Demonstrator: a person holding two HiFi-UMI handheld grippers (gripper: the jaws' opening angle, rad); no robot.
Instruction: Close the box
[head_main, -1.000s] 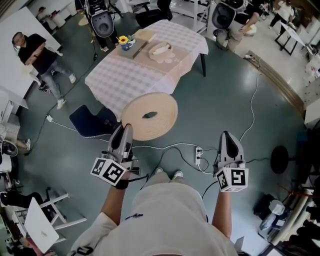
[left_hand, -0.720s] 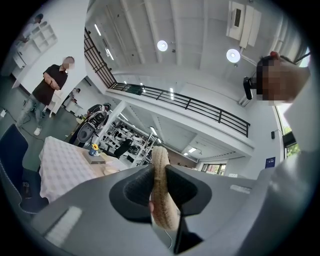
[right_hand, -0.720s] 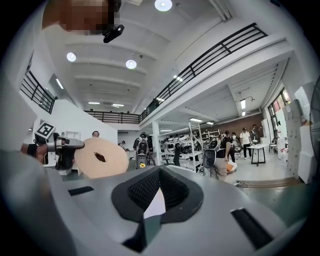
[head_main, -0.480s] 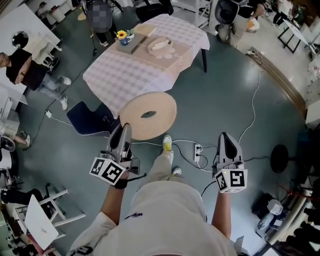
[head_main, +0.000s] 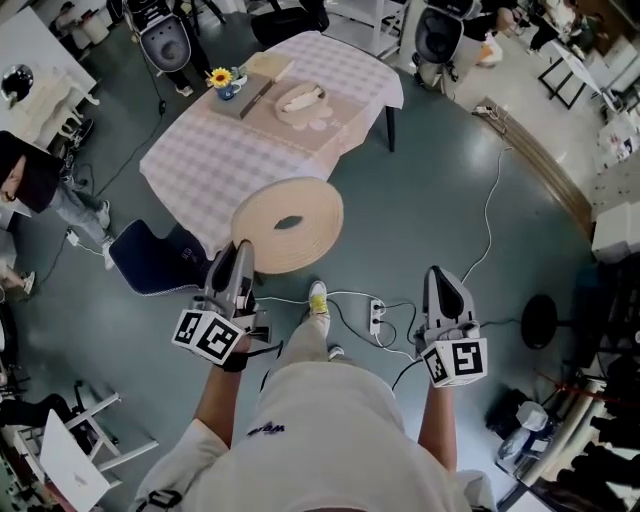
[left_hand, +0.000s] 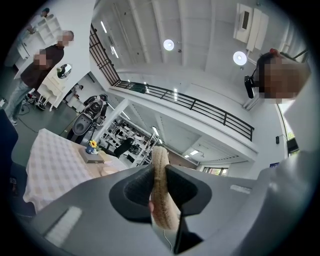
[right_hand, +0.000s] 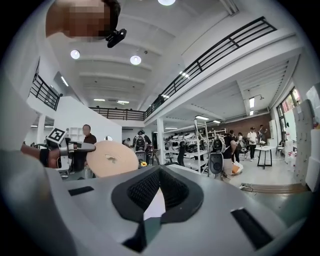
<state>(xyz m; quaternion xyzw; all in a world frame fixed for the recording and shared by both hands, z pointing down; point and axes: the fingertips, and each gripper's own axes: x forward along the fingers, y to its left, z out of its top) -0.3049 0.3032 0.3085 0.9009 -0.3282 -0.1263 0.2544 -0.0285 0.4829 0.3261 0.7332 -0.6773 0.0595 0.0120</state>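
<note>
Lid (head_main: 310, 215) flat, reaching forward, rim clamped in left hand-held gripper (head_main: 242, 250), right hand-held gripper (head_main: 438, 273) closed, empty

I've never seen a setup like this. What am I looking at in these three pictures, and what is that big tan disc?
There is no robot here: a person holds a pair of hand-held tongs in each hand. One picture comes from a camera on their head, looking down. The other two come from cameras riding on each pair of tongs. The left tongs pinch the edge of a round woven lid, which is your tan disc. The right tongs are closed and empty. Ahead stands a table with a checked cloth. On it sit a round woven box and a sunflower in a small pot.
</note>
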